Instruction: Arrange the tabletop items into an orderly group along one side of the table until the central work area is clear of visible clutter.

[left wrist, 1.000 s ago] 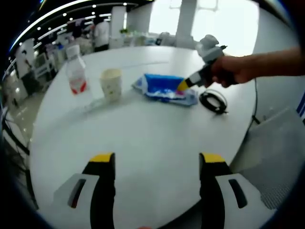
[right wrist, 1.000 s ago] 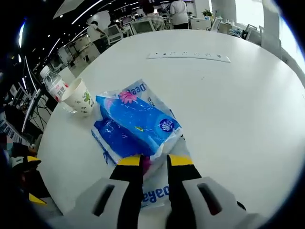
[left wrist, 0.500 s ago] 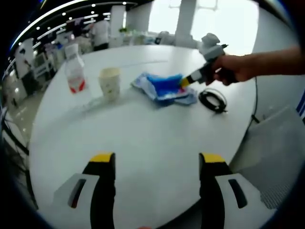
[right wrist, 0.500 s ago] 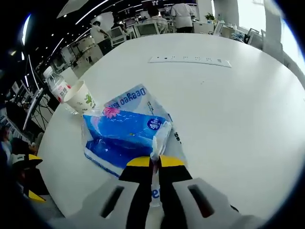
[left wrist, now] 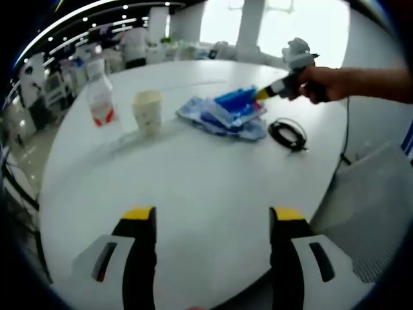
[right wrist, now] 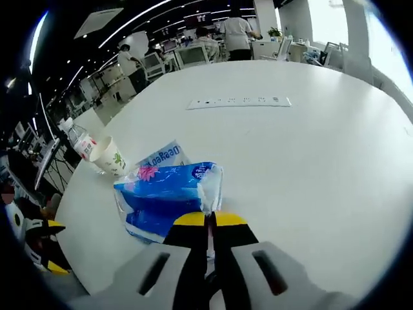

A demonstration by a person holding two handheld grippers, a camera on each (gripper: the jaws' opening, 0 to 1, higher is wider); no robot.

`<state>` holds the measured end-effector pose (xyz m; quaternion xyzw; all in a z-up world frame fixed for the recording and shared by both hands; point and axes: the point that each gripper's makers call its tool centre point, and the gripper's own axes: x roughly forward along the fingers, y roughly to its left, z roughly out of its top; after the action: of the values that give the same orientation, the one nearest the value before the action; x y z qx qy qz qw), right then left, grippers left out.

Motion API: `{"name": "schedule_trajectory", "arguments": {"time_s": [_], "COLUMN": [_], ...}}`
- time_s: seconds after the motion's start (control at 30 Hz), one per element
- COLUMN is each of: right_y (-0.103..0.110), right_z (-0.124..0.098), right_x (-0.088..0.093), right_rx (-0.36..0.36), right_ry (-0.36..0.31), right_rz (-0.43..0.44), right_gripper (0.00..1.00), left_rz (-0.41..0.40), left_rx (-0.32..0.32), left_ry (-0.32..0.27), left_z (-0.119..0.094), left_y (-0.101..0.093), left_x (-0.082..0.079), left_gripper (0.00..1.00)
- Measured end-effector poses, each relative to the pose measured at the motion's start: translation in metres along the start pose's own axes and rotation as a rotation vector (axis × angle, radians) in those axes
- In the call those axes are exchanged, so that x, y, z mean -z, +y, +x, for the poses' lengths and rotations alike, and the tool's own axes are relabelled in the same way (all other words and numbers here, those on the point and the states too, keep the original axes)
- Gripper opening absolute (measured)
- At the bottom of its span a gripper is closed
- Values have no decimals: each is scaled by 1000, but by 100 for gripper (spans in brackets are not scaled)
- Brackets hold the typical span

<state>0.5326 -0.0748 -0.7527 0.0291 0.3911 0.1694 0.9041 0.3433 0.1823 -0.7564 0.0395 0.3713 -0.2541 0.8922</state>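
Your right gripper (right wrist: 208, 223) has its jaws pinched nearly together on the thin plastic edge of the blue tissue pack (right wrist: 169, 197). A second ago the pack lay flat beside the paper cup (right wrist: 110, 155); now its gripped end is raised off the white round table (right wrist: 310, 161), as the left gripper view also shows, where the pack (left wrist: 227, 110) tilts up toward your hand (left wrist: 322, 82). So the lift has begun, and the pack looks ready to be carried to the cup's side of the table.

Relative to the cup, the water bottle (left wrist: 100, 92) stands just beyond it, and the pack's far end rests near it on the opposite side. The coiled black cable (left wrist: 288, 134) lies well away from the cup, past the pack.

Your left gripper (left wrist: 213, 216) hangs wide open and empty over bare tabletop, unchanged from a second ago. The hold is on film only, so I judge it may slip.
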Motion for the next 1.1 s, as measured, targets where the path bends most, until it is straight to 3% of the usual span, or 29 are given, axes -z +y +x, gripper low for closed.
{"name": "schedule_trajectory", "arguments": {"time_s": [0.3,0.7,0.83,0.93,1.1], "right_y": [-46,-102,-115,-125,-135], "right_z": [-17,-51,-51,-49,-44], "right_x": [-14,0,2,2,-2], "right_rx": [58,180,202,223,234], "right_ry": [-43,-30,-22,3,4], "right_rz": [30,28,25,-28,6], "right_gripper": [0,1,1,1,1], "left_rz": [9,5,10,9,4], "left_rx": [0,-3,-3,-2,-6], "left_ry": [3,12,20,23,29], "left_z": [0,1,2,2,2], "left_y": [-2,-2,-2,-2,-1], "left_x": [0,1,3,4,5], "left_gripper": [68,68,68,68,68]}}
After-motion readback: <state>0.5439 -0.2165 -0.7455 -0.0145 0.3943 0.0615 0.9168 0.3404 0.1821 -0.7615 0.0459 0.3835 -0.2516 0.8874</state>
